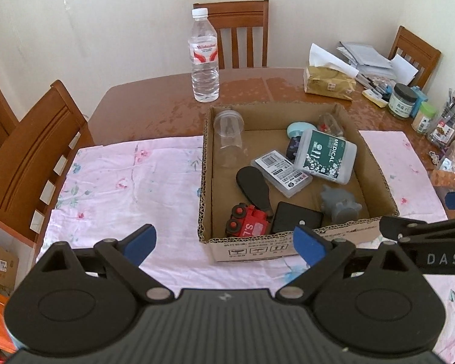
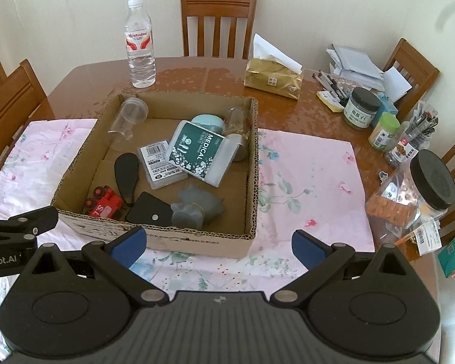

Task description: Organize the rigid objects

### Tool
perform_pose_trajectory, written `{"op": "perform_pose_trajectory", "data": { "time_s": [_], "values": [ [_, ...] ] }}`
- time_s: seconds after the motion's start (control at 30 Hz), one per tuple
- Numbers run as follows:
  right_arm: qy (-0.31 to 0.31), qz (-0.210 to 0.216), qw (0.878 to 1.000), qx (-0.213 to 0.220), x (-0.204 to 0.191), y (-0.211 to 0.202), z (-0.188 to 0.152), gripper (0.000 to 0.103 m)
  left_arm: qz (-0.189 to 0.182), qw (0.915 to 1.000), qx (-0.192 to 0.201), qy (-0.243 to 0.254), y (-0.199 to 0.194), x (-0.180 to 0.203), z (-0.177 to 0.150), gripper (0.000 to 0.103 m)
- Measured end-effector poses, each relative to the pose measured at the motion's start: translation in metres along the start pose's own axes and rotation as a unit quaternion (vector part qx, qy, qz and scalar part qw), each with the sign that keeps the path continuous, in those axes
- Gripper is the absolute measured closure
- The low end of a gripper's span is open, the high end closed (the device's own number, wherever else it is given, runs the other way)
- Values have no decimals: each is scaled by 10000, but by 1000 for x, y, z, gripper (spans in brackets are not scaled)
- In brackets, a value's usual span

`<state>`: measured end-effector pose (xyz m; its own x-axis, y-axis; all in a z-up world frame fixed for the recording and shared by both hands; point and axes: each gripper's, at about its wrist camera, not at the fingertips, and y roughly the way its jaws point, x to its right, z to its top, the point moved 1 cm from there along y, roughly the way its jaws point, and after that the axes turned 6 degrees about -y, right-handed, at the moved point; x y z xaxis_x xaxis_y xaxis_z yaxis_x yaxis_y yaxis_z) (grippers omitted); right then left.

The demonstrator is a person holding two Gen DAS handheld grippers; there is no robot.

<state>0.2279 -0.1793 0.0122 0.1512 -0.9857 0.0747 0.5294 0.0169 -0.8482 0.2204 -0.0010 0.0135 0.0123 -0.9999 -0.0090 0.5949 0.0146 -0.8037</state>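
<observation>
Pink floral cloth covers the counter (image 1: 154, 103) under the cardboard box (image 1: 207, 163). Left gripper (image 1: 224, 244) hangs jaws apart, empty, nearest the box's near-left corner where the red toy truck (image 1: 248, 224) lies; right gripper (image 2: 218, 244), also apart and empty, faces its near-right corner.

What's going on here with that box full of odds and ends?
A person holds two handheld grippers over a table, sorting small items. Both the left gripper and right gripper hover empty, jaws wide open, just short of the cardboard box. The box already contains a red toy truck, a green medical container, a clear cup and other items.
</observation>
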Motion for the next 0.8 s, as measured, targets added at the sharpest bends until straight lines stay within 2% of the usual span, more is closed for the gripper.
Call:
{"op": "perform_pose_trajectory", "data": {
  "time_s": [0.8],
  "values": [
    [113, -41, 9999, 45, 1, -6, -2, 0, -62, 10000, 53, -15, -5, 2, 2, 6]
  ]
}}
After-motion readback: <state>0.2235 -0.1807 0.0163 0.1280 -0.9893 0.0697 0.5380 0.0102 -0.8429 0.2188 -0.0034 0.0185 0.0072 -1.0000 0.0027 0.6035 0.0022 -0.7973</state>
